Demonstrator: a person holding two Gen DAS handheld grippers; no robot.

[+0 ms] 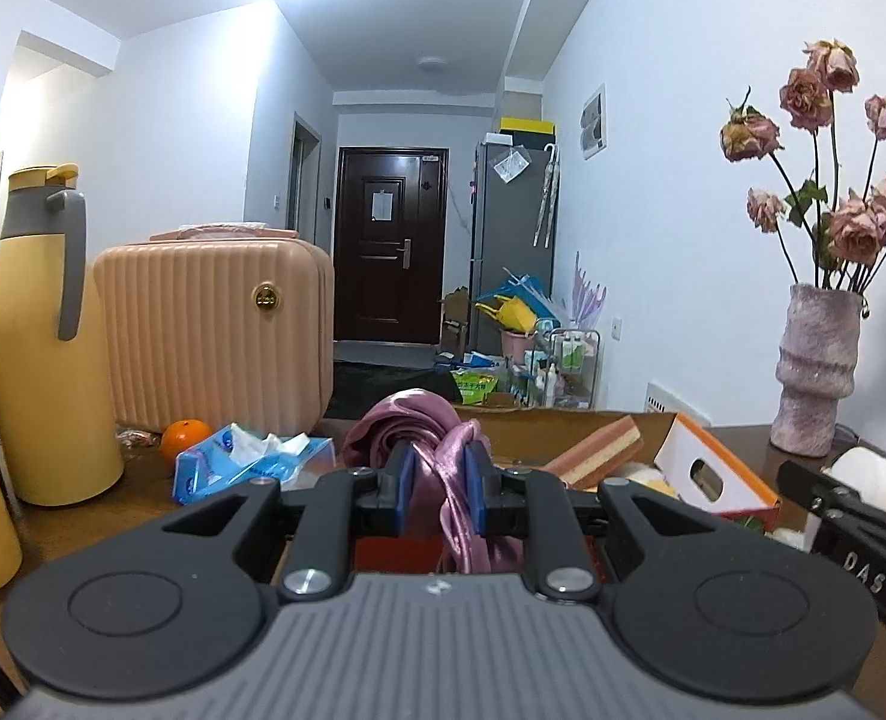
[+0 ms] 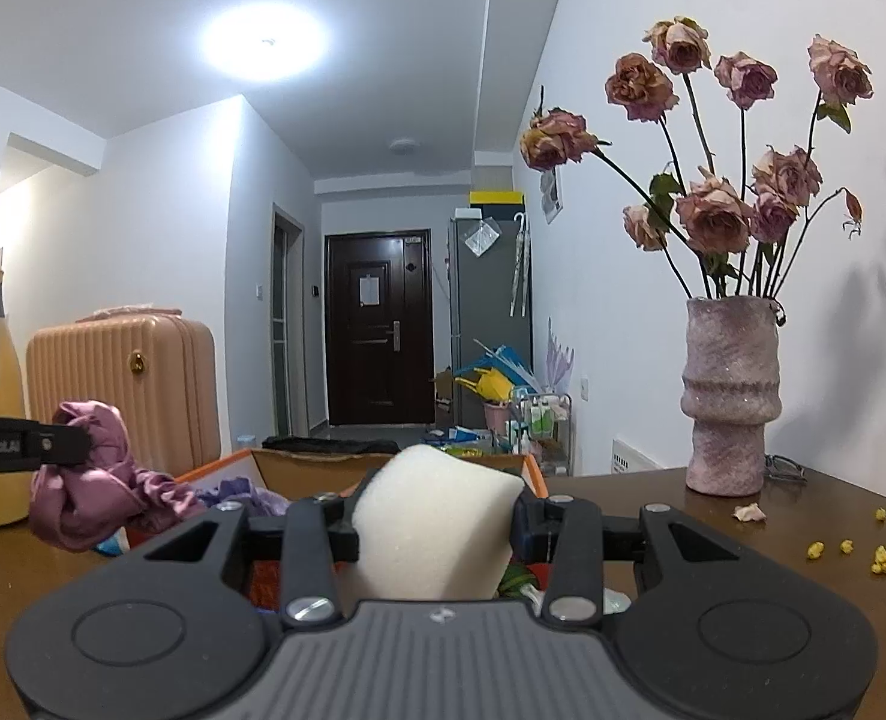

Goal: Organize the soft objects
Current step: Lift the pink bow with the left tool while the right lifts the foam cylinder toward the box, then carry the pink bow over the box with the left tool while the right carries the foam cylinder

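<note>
So both grippers are loaded and hovering right at the orange-edged cardboard box (image 2: 275,468), which lies just ahead of and below them. The left gripper (image 1: 437,480) is clamped tight on a pink satin cloth (image 1: 407,426), bunched up with a tail drooping down between the pads. The right gripper (image 2: 437,531) squeezes a cream sponge block (image 2: 437,516), chunky and a bit pinched at the sides. The right one looks nearer the box opening, I'd guess.
</note>
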